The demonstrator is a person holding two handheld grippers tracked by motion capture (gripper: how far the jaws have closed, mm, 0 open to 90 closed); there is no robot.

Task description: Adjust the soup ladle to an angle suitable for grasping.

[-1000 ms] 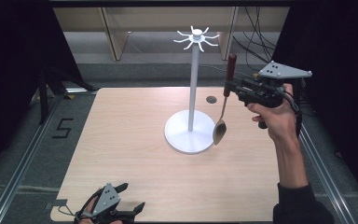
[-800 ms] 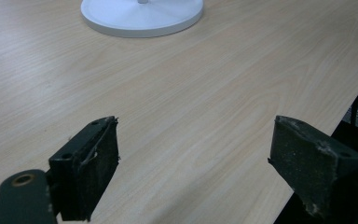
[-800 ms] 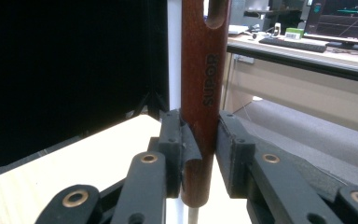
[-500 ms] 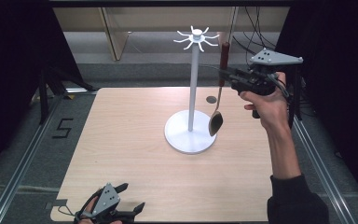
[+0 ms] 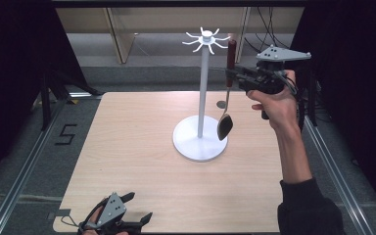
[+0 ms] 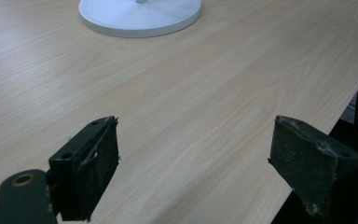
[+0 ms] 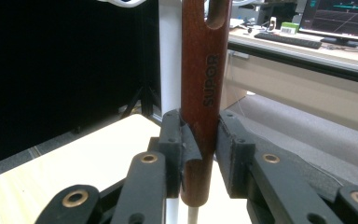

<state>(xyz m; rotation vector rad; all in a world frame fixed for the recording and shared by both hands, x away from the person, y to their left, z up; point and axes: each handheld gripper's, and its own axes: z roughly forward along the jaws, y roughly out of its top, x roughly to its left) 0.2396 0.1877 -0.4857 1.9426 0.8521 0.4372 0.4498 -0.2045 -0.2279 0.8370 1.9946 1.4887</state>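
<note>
The right claw (image 5: 236,74) pinches the brown wooden handle of a ladle (image 5: 228,88), holding it upright just right of the white hook stand (image 5: 204,93) on the worktop (image 5: 127,147). The handle's hanging slot (image 7: 217,11) sits level with the hooks at the top (image 5: 206,39), apparently so it can be slipped onto one. At the near edge, the left claw (image 5: 127,218) rests spread and empty, out of the way.

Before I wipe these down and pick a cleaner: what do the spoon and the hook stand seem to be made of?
Spoon: the handle looks like reddish-brown wood with a smooth, satin finish and an engraved brand; the thin shaft and bowl look like metal, judging by their sheen.
Hook stand: uniformly matte white, probably painted metal or plastic; the look leaves it open.
</note>
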